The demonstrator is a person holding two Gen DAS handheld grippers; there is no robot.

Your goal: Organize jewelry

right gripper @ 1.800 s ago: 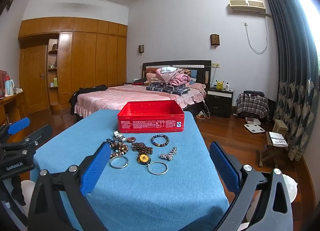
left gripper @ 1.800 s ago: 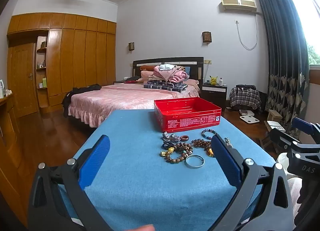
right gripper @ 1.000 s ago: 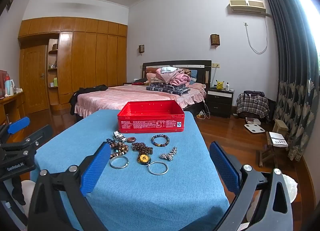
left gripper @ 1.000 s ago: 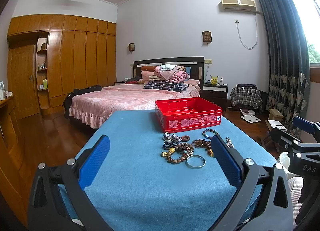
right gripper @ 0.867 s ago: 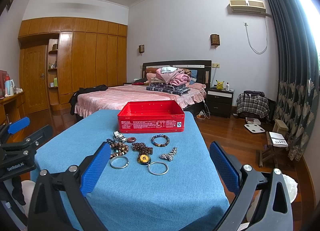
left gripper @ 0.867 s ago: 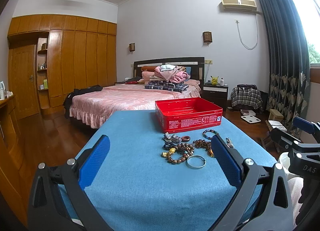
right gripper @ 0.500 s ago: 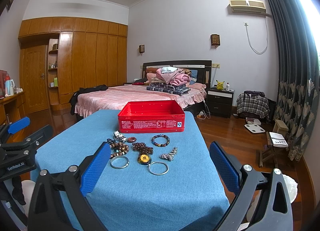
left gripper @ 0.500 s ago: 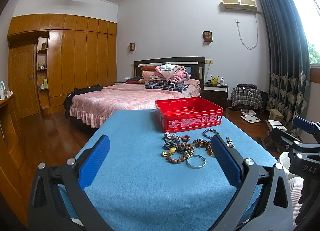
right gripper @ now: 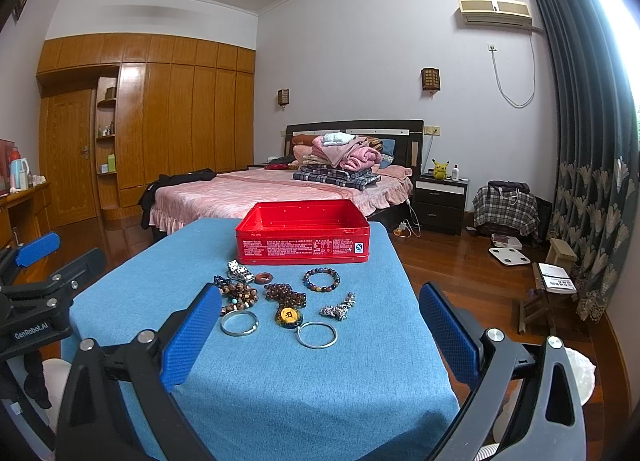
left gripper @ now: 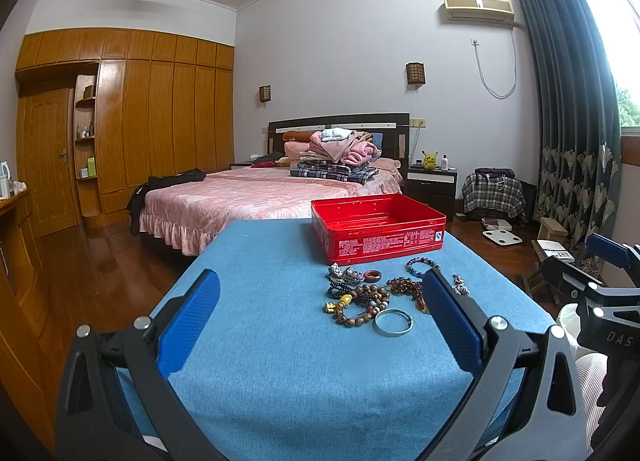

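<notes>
Your left gripper [left gripper: 320,325] and right gripper [right gripper: 320,335] both hang spread wide, holding nothing; just ahead of them jewelry [right gripper: 280,301] lies loose on the blue cloth [right gripper: 280,389], the red tin [right gripper: 303,235] beyond it

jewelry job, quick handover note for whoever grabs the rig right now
Left gripper: open, empty, hovering at the near edge of the blue table.
Right gripper: open, empty, same.
Red tin: open at the far end, nothing visible inside.
Loose in front of it: two silver bangles, bead bracelets, yellow pendant, silver chain, small red ring.
Done: nothing.
Left: move every piece into the tin.
</notes>
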